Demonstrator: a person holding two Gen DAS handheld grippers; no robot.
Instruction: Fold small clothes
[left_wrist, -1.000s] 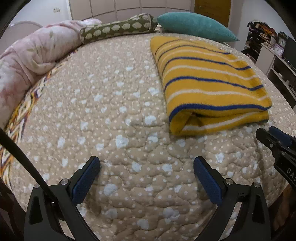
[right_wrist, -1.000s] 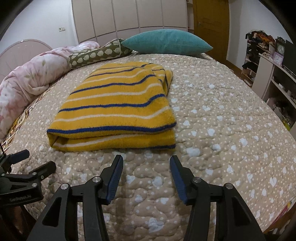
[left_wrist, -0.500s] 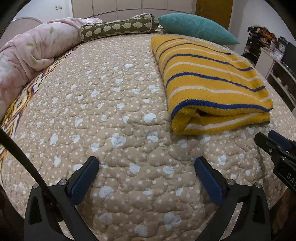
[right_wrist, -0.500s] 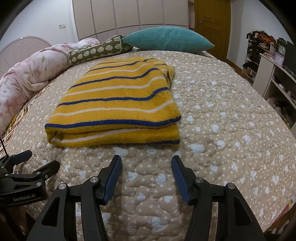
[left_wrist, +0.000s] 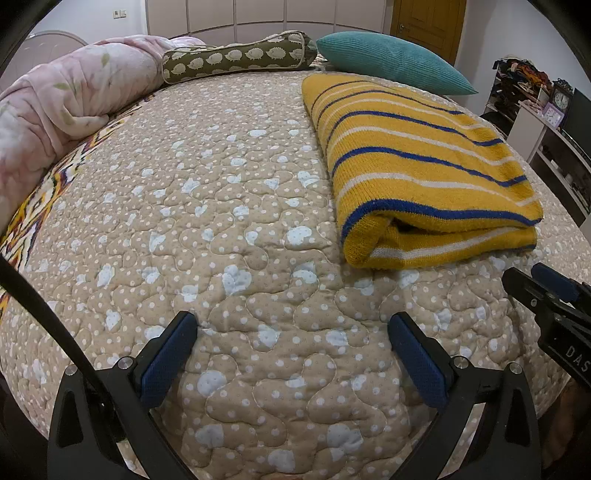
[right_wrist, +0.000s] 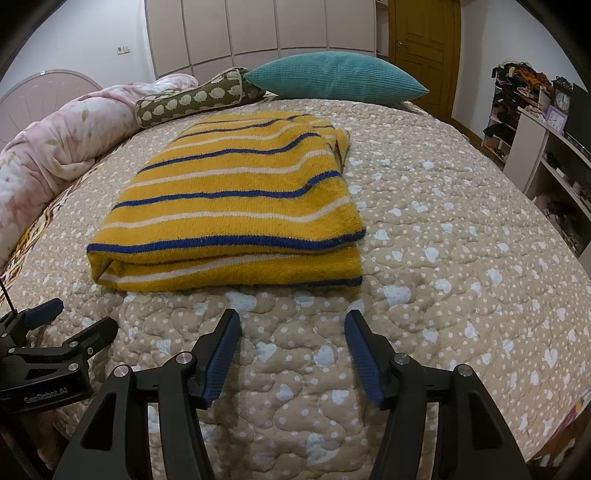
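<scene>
Two grippers hang short of the folded yellow striped sweater (right_wrist: 236, 206) on the bed: your right gripper (right_wrist: 291, 350), jaws opening and empty, faces its long edge squarely, while your left gripper (left_wrist: 291, 354), jaws wide apart, sits off its left corner.

Folded sweater (left_wrist: 424, 162): inner layers concealed within the fold; garment type uncertain. Right tongs (left_wrist: 543, 291): cut off by the left view's right edge, lettering truncated. Left tongs (right_wrist: 70, 321): body cropped at the right view's left edge. Shelf (right_wrist: 517, 96) contents: too small to identify. Pink comforter (left_wrist: 55, 110): runs past the left edge.
</scene>
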